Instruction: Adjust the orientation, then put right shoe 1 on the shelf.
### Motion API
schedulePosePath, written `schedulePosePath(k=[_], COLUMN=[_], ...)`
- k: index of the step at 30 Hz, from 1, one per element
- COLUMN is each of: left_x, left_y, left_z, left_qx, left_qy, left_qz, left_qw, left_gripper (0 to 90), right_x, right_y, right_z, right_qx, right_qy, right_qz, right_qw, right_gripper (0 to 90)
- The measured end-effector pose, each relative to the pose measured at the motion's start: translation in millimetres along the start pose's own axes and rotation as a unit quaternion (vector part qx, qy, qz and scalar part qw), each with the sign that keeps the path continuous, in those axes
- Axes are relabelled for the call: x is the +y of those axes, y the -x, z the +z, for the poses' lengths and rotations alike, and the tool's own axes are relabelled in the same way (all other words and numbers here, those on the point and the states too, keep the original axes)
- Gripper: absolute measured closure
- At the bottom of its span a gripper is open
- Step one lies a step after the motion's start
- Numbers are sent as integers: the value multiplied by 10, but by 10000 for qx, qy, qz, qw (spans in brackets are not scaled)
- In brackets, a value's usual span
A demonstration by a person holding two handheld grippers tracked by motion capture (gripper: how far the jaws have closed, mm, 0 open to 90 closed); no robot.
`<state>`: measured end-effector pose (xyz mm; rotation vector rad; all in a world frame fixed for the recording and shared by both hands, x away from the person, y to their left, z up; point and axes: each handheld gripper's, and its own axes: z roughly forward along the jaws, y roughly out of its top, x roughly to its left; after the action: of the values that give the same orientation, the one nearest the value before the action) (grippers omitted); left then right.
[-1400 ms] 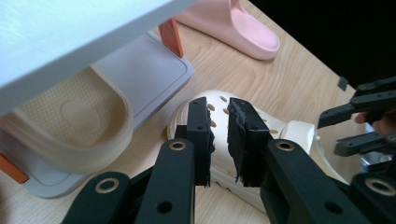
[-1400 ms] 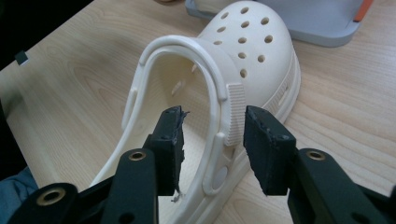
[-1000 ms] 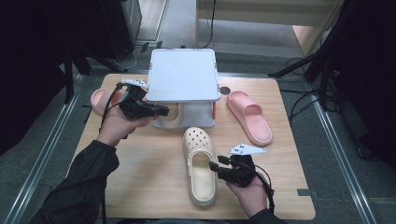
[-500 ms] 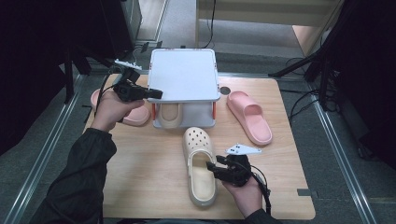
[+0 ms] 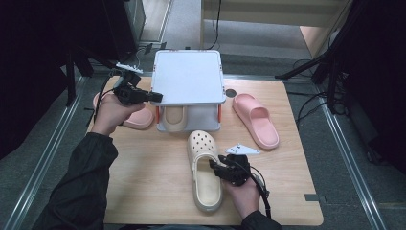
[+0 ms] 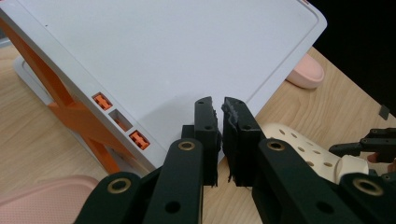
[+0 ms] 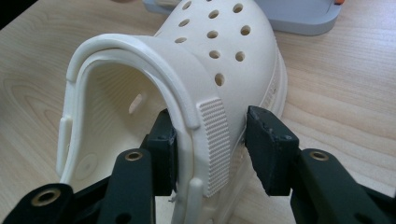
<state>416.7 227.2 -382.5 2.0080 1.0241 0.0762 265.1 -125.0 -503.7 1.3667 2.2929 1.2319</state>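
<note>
The cream clog (image 5: 205, 170) lay on the table (image 5: 143, 191) just in front of the grey rack (image 5: 188, 76), its toe toward the rack; a second cream shoe (image 5: 173, 117) sat on the low shelf under the rack top. The right gripper (image 5: 216, 168) stood with its jaws half wide around the side wall of the clog, one jaw inside the opening and one outside, at the ribbed strap hinge (image 7: 215, 140); the inner jaw seemed to touch the wall, the outer one was just beside it, so the clog was not yet clamped. The left gripper (image 5: 155, 97) was held up at the left edge of the rack top, its jaws nearly closed with a thin slit between them, and they held nothing. I judged the clog to be light foam, soft and a little springy; the wall would bend under the jaws, so the thick rim near the hinge looked the best place to take it; the smooth surface might slip if the grip was shallow. One pink slide (image 5: 256, 119) lay right of the rack, another (image 5: 136, 117) left of it under the left hand. The table was pale wood, flat and matt; around it were grey floor, metal rails and dark stands.
</note>
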Motion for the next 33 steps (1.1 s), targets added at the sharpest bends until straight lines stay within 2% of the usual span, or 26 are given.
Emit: schedulePosePath(k=[4, 5, 8, 9, 13, 17, 19, 23, 27, 29, 30, 33], left_x=[-6, -9, -13, -13, -14, -19, -39, -36, -36, -37, -38, -40], left_y=[-7, -10, -17, -17, -17, -14, -23, -27, -24, -26, -25, -23], left_z=[3, 4, 1, 1, 2, 2, 13, 7, 6, 3, 3, 2], left_qx=[-37, -52, -72, -72, -73, -55, -125, -127, -115, -127, -129, -125], left_qy=[34, 47, 53, 53, 56, 73, 165, 142, 138, 128, 135, 137], left_qz=[-16, -17, -17, -17, -26, -36, -116, -112, -94, -97, -90, -74], left_qw=[10000, 10000, 10000, 10000, 10000, 10000, 9997, 9998, 9998, 9998, 9998, 9998], left_gripper=[837, 837, 837, 836, 837, 836, 839, 841, 840, 840, 840, 838], right_x=[18, 18, 81, 81, 189, 253, 322, 430, 590, 614, 685, 739], right_y=[3, 3, 75, 75, 187, 209, 238, 263, 300, 306, 331, 365], right_z=[-11, -11, -40, -40, -92, -117, -133, -134, -58, -39, 31, 99], right_qx=[-118, -118, -188, -188, -151, -259, -301, -407, -475, -486, -561, -642], right_qy=[90, 90, 127, 127, 162, 198, 261, 350, 372, 370, 340, 331], right_qz=[-59, -59, -41, -41, 216, 171, 189, 167, 184, 176, 169, 199], right_qw=[9999, 9999, 9997, 9997, 9995, 9993, 9990, 9984, 9980, 9980, 9977, 9972], right_gripper=[684, 684, 751, 751, 769, 769, 769, 768, 766, 766, 766, 765])
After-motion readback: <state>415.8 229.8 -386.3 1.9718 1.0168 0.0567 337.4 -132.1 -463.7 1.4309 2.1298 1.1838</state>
